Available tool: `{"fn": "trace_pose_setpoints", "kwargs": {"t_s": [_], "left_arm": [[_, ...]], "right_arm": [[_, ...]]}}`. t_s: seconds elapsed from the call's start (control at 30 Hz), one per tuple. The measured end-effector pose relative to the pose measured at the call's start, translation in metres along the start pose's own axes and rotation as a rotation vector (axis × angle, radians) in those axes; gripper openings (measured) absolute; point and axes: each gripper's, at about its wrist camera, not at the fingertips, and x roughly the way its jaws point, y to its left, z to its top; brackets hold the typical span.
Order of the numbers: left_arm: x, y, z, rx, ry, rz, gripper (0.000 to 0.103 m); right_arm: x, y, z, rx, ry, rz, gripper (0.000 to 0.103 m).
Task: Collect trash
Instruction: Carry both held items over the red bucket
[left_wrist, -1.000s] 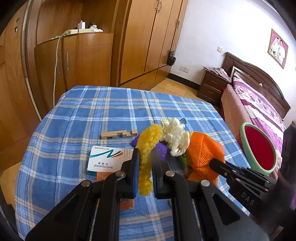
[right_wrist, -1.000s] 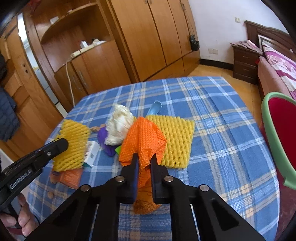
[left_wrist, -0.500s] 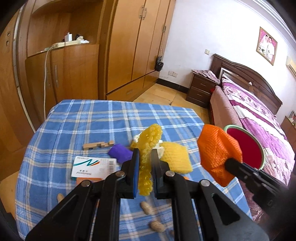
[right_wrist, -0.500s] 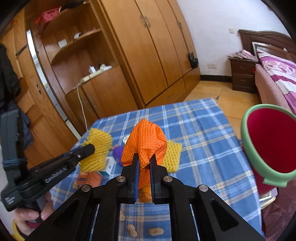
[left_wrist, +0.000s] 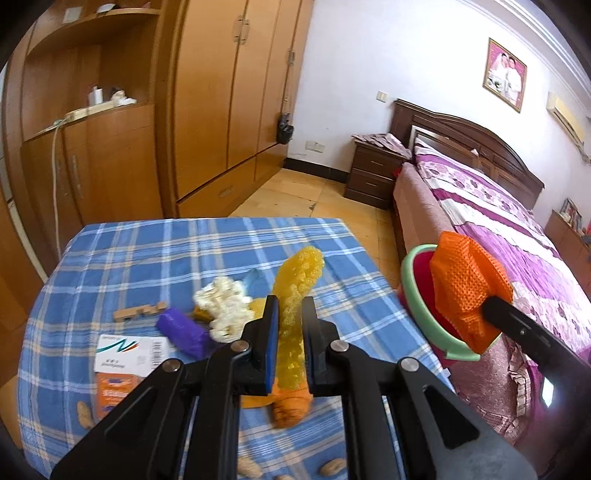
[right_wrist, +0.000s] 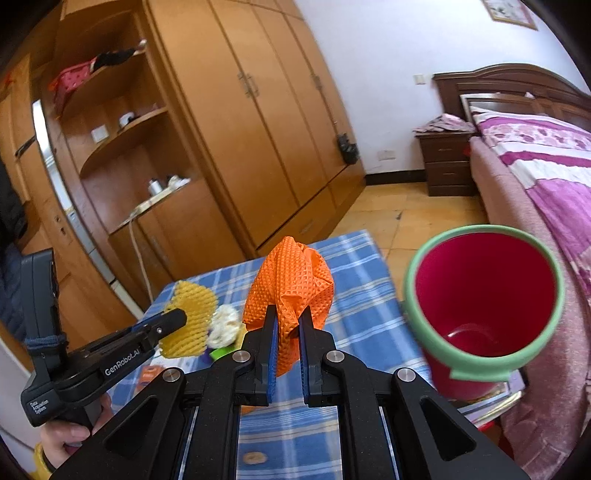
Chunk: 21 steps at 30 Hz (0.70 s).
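My left gripper (left_wrist: 290, 302) is shut on a yellow foam fruit net (left_wrist: 297, 295), held up above the blue plaid table (left_wrist: 147, 254). My right gripper (right_wrist: 287, 314) is shut on an orange foam net (right_wrist: 291, 280), raised off the table and close to the red bin with a green rim (right_wrist: 484, 291) at the table's right side. In the left wrist view the orange net (left_wrist: 465, 284) hangs in front of the bin (left_wrist: 421, 295). On the table lie a white foam net (left_wrist: 225, 306), a purple wrapper (left_wrist: 181, 330), a medicine box (left_wrist: 125, 350) and an orange piece (left_wrist: 291, 402).
Several peanuts (left_wrist: 83, 410) lie near the table's front edge, and a small wooden piece (left_wrist: 138, 312) sits by the purple wrapper. Wooden wardrobes (left_wrist: 229, 92) stand behind the table. A bed (left_wrist: 498, 229) and nightstand (left_wrist: 373, 173) are at the right. A hand (right_wrist: 70, 439) holds the left gripper.
Both grippers have lifted their nets off the table and swung right toward the bin. The orange net now hangs by the bin's rim. Peanuts came into view.
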Motion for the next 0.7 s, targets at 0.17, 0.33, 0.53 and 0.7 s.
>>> {"fn": "trace_pose_setpoints", "kwargs": {"t_s": [0.17, 0.33, 0.53, 0.7], "left_arm": [[0.010, -0.024, 0.006, 0.038, 0.009, -0.025, 0.011], [0.022, -0.049, 0.012, 0.066, 0.018, -0.075, 0.011], [0.040, -0.084, 0.018, 0.106, 0.032, -0.142, 0.011], [0.059, -0.113, 0.021, 0.138, 0.060, -0.201, 0.011]], "right_arm": [[-0.009, -0.022, 0.003, 0.039, -0.019, -0.043, 0.010], [-0.014, -0.049, 0.004, 0.084, -0.028, -0.091, 0.010], [-0.014, -0.080, 0.002, 0.135, -0.027, -0.146, 0.010], [-0.010, -0.109, -0.002, 0.182, -0.020, -0.208, 0.010]]}}
